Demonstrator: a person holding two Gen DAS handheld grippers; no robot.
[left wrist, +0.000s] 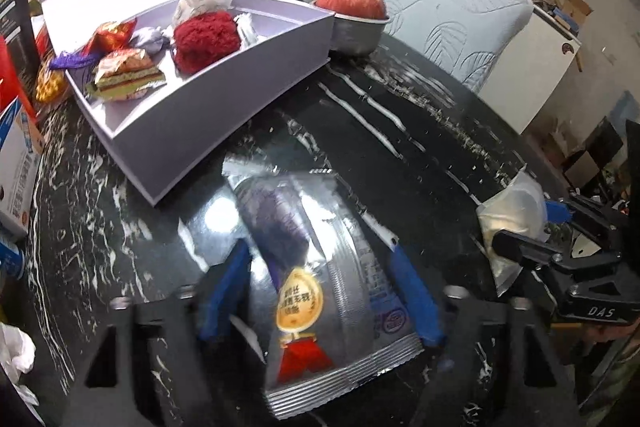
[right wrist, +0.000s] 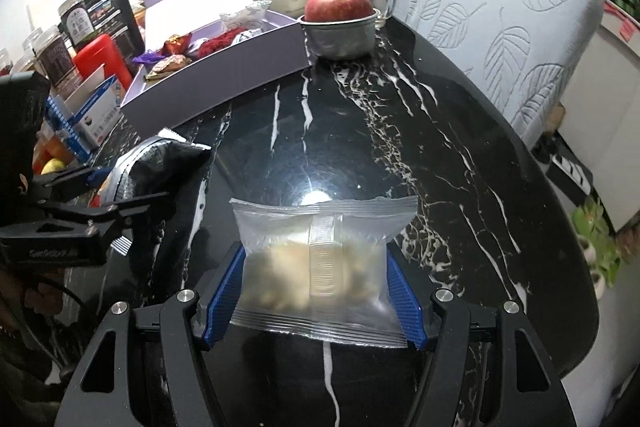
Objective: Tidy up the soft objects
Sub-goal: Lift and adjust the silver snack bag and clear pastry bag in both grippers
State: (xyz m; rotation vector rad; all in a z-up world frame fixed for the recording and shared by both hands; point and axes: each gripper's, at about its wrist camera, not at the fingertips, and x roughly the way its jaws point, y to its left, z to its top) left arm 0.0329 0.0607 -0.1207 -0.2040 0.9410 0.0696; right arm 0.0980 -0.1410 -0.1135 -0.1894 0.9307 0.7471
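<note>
Through your left camera, a silver snack packet (left wrist: 320,291) with a gold badge sits between your left claw's (left wrist: 320,291) blue pads, which press its sides; ahead and left, a lilac tray (left wrist: 208,107) holds wrapped sweets and red yarn on the black marble table (left wrist: 400,131). Through your right camera, your right claw (right wrist: 316,291), tilted downward, grips a clear packet (right wrist: 316,267) of pale pieces; an apple (right wrist: 338,5) sits far ahead.
</note>
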